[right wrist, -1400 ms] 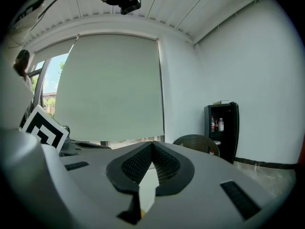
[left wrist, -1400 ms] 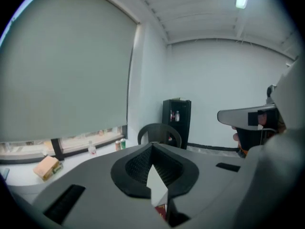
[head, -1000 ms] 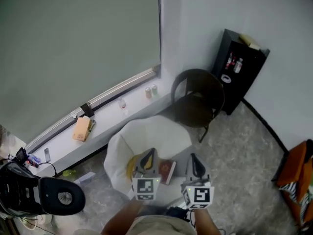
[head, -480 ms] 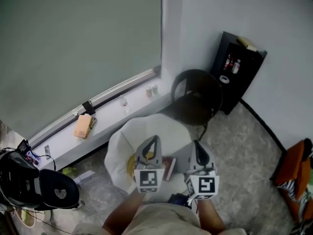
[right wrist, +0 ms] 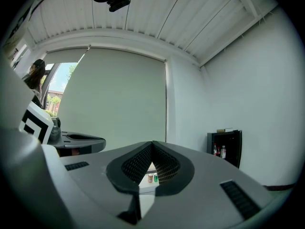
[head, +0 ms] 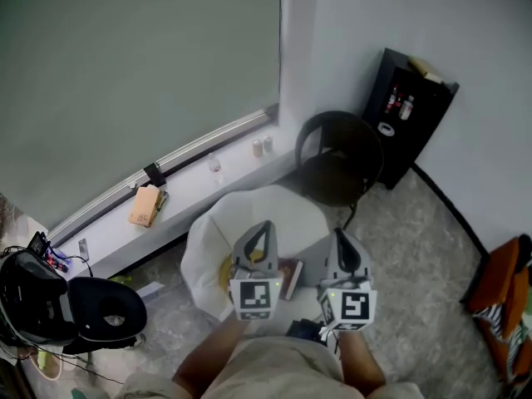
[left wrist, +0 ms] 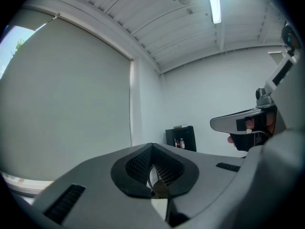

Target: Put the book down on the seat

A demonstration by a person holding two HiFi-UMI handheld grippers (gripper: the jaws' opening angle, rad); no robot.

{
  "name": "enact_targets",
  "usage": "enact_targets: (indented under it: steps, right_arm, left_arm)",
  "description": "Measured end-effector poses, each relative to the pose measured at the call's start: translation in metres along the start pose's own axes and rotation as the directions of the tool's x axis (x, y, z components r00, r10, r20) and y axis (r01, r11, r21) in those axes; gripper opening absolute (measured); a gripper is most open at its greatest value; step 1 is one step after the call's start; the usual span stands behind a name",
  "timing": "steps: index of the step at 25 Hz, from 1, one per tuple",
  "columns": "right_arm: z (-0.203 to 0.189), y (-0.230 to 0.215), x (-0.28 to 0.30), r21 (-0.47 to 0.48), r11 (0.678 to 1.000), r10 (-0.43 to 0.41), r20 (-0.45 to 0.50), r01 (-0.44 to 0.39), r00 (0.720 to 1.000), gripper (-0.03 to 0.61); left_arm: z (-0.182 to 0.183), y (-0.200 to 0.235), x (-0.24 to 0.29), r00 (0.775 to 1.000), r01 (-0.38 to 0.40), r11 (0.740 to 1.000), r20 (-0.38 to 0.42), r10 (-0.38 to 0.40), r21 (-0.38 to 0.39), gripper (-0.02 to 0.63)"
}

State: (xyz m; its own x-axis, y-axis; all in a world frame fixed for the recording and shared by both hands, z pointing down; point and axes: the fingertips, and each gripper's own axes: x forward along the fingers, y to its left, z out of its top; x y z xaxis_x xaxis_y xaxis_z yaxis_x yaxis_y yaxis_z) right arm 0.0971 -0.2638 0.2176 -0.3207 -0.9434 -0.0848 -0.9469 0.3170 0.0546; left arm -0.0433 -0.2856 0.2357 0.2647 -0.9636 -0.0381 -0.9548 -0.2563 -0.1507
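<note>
The left tongs [head: 263, 229] and right tongs [head: 339, 239] were seen closed on nothing. The book [head: 289, 278] was seen below and between them, nearer the left, its length along them.

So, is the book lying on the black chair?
No, the book lies on the white seat, in front of the black chair.

Book [head: 290, 278] on seat [head: 270, 216]; chair [head: 337, 173] behind seat; cabinet [head: 411, 110] right of chair.
</note>
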Motion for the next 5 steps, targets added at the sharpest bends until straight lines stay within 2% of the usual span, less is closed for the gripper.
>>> enact_targets:
  steps: [5]
  right_arm:
    - [-0.0032, -0.0008, 0.0069, -0.003, 1.000, -0.009, -0.019, 0.009, 1.000, 0.005]
  left_arm:
    - [0.0027, 0.0096, 0.0057, 1.000, -0.012, 1.000, -0.002, 0.013, 0.009, 0.006]
